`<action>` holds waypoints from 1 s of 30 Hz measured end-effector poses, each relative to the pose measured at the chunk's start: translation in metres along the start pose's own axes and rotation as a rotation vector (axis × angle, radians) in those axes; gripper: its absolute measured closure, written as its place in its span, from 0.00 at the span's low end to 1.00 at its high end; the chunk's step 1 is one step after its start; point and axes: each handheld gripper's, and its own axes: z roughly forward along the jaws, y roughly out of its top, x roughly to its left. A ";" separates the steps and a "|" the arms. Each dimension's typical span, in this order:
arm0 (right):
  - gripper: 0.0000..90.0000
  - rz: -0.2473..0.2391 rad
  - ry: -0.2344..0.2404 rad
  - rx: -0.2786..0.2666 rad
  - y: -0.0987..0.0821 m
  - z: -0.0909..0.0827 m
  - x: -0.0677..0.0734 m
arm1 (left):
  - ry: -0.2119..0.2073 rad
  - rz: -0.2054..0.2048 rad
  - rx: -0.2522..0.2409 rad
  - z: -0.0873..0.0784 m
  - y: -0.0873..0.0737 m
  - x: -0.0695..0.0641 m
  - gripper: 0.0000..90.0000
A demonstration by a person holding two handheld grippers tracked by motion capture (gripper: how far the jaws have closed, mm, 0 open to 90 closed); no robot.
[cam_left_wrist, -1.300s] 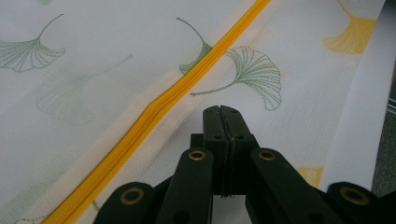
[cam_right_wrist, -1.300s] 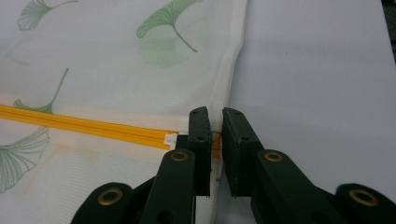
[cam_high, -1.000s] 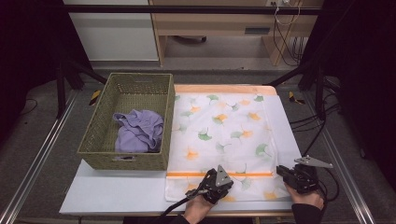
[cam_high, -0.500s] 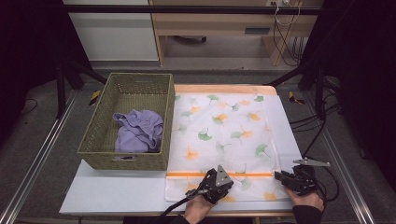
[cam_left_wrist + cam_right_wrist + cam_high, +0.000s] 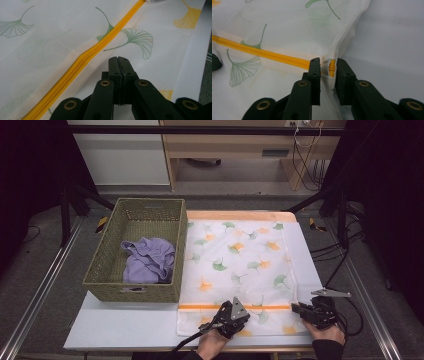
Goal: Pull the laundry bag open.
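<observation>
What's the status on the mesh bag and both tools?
Left tool shut, pinching mesh bag below zipper. Right tool at zipper's end, edge between jaws, just closing. Basket clear, nothing in the way.

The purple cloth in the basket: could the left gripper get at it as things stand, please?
Probably yes. The basket is open-topped and nothing lies over the purple cloth. The left gripper is shut on the mesh bag, though, so it would have to let go first.

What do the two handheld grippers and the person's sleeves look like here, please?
Both the left gripper and the right gripper are black, each with two flat black jaws on linkage arms with brass-coloured rivets. Each carries a grey three-cornered plate on top. A black cable trails from the left one. The sleeves are dark.
</observation>
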 end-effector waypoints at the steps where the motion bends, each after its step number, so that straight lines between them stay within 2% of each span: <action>1: 0.90 -0.001 0.001 0.000 0.000 0.000 0.000 | -0.001 -0.002 0.000 0.000 0.000 0.000 0.98; 4: 0.92 0.016 0.022 0.003 0.001 -0.002 -0.001 | -0.001 -0.001 0.000 0.000 0.000 0.000 0.98; 10: 0.88 0.018 0.015 0.023 0.001 0.001 -0.001 | 0.000 0.001 0.000 0.000 0.000 0.000 0.98; 11: 0.91 0.024 0.028 0.023 0.001 0.002 -0.002 | 0.000 -0.001 0.000 0.000 0.000 0.000 0.98; 16: 0.93 0.034 0.035 0.024 0.003 0.000 -0.001 | -0.001 -0.002 0.000 0.000 0.000 0.000 0.98; 21: 0.94 0.032 0.077 -0.049 0.009 -0.014 0.003 | 0.015 0.004 -0.003 -0.001 0.000 -0.001 0.97; 26: 0.93 0.000 0.112 -0.090 0.015 -0.021 0.009 | 0.025 0.004 -0.005 -0.001 0.000 -0.001 0.96; 30: 0.93 -0.004 0.136 -0.106 0.018 -0.024 0.013 | 0.031 0.012 -0.011 -0.002 0.000 -0.003 0.95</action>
